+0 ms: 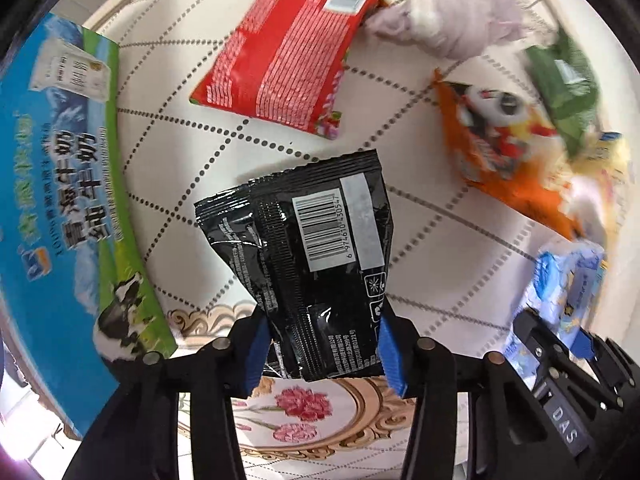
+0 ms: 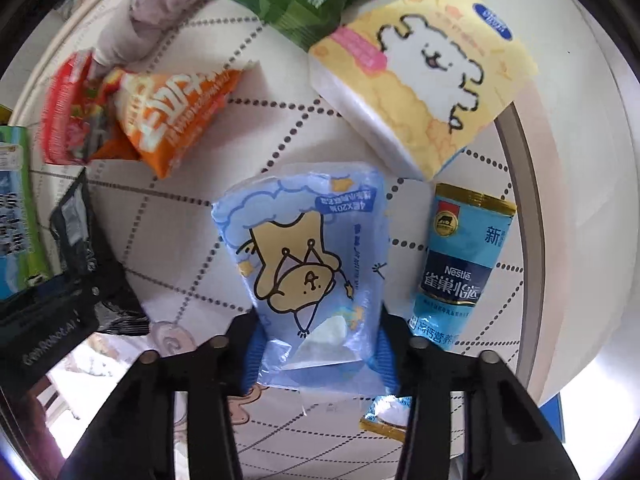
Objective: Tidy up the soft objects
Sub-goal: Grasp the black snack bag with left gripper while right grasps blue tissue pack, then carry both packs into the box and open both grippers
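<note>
— Two grippers, each clamped on a packet. What does the left gripper point(image 1: 324, 354) hold?

— A black snack packet point(image 1: 310, 260), barcode side up, pinched at its lower end between the blue pads point(image 1: 256, 360), centre of the left wrist view.

— And the right gripper point(image 2: 320, 364)?

— Its jaws squeeze a blue tissue pack point(image 2: 308, 268) at centre frame, right wrist view.

— Around them?

— On the quilted white table point(image 1: 420, 240): a red packet point(image 1: 280, 60) at top, an orange packet point(image 1: 500, 144) right, a milk carton box point(image 1: 60, 200) left. By the tissue pack, a yellow tissue pack point(image 2: 420, 80) above and a Nestle sachet point(image 2: 460, 264) just right.
</note>
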Available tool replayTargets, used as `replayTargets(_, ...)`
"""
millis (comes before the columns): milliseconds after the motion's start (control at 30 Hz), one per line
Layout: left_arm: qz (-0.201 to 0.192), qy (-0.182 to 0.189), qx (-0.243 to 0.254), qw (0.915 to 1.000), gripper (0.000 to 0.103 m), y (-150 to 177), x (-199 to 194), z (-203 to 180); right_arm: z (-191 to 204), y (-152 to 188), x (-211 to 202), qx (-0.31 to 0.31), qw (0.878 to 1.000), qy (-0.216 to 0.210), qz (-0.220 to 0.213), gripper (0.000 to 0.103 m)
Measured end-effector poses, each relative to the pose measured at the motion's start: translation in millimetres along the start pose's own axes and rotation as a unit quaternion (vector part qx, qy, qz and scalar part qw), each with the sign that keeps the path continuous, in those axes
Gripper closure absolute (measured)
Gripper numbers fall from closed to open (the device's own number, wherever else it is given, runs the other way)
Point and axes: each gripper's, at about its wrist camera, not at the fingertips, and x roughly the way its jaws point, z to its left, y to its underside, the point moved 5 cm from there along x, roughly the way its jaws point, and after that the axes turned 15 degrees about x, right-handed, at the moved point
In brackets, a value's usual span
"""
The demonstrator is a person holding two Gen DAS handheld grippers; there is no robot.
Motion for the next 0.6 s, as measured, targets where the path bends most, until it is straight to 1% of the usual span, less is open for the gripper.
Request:
replayTargets(33,-0.004,0.000,0.002,1.0000,0.059,-1.9,-10.6,-1.1,-0.5,1.9,-3.3,-0.002,1.000,-0.003,-0.004,0.057)
replayTargets(167,-0.038,0.012,0.007,0.9992,0.059,8.4,-50.9,-7.3,-10.8,11.5,-17.3,-0.006,1.000,-0.022,-0.008,0.058)
replayTargets(267,-0.082,0.022,0.009,0.9963,0.059,19.9,-94.8,-4.6,-7.3,30.1,-38.7,-0.020,0.998,-0.050,-0.016,0.058)
replayTargets(367,-0.130,0.032,0.005,0.9909,0.059,35.6,-144.3,8.9,5.8,53.0,-69.4,-0.041,0.996,-0.078,-0.023,0.058)
replayTargets(433,-0.159,0.029,-0.001,0.9868,0.059,41.6,-182.5,25.2,24.9,69.4,-93.1,-0.064,0.992,-0.107,-0.030,0.058)
replayTargets(467,-0.168,0.025,-0.004,0.9855,0.059,43.8,-191.5,31.8,36.7,74.8,-106.4,-0.078,0.990,-0.116,-0.033,0.058)
replayTargets(500,-0.178,0.020,-0.010,0.9838,0.059,51.3,-205.1,46.3,46.6,77.1,-117.3,-0.087,0.988,-0.126,-0.036,0.058)
replayTargets(567,-0.188,0.013,-0.021,0.9818,0.059,62.9,-222.6,74.2,82.1,88.0,-142.9,-0.116,0.981,-0.153,-0.039,0.058)
replayTargets(600,-0.191,0.008,-0.031,0.9811,0.059,71.5,-228.0,93.1,99.8,91.9,-167.5,-0.130,0.977,-0.164,-0.039,0.058)
